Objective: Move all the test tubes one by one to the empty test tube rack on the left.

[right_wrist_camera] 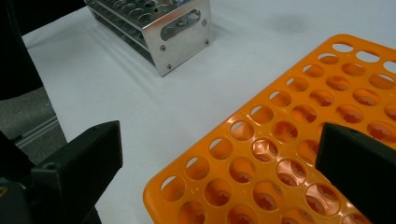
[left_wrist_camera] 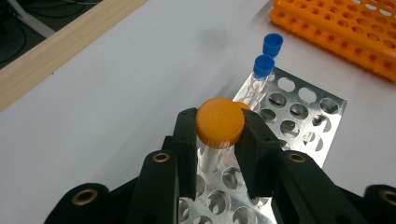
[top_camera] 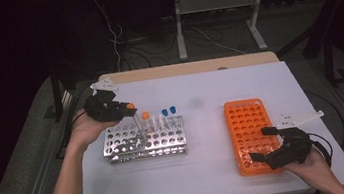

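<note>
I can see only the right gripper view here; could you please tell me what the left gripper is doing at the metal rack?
Observer: The left gripper is shut on an orange-capped tube, above the metal rack.
Operator: Are other tubes in that rack?
Observer: Yes, two blue-capped tubes and another orange-capped one.
Operator: And my own gripper, from above?
Observer: The right gripper is open at the orange rack, whose holes hold nothing.

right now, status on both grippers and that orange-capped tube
Left gripper shut on orange-capped tube, over the metal rack. Right gripper open, empty, jaws over the orange rack. Nothing in the way.
</note>
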Available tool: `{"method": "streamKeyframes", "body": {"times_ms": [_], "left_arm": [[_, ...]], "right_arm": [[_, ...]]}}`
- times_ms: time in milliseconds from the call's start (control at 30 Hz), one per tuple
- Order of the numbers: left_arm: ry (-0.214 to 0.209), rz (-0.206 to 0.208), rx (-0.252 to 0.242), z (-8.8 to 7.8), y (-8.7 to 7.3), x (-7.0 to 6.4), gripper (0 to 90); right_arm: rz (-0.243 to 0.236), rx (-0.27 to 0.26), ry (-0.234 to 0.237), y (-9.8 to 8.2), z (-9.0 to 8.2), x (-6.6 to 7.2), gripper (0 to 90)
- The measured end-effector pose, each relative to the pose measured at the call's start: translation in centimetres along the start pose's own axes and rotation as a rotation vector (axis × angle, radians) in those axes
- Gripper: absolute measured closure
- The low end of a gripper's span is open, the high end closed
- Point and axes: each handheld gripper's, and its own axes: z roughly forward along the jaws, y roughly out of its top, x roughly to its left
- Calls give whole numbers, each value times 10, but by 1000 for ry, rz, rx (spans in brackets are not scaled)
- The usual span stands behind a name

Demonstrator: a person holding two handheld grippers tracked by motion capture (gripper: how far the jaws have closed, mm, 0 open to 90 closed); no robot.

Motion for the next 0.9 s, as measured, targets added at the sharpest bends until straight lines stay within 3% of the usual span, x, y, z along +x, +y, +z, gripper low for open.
{"method": "streamKeyframes", "body": {"times_ms": [633,767,900], "left_arm": [[-21,-15,11,19,-13,2,689],[-11,-38,3,20,-16,1,681],[-29,-66,-14,18,-18,1,643]], "right_arm": [[3,-3,2,-1,0,-1,2],[5,-4,0,-2,-1,-2,2],[15,-3,0,-4,0,-4,2]]}}
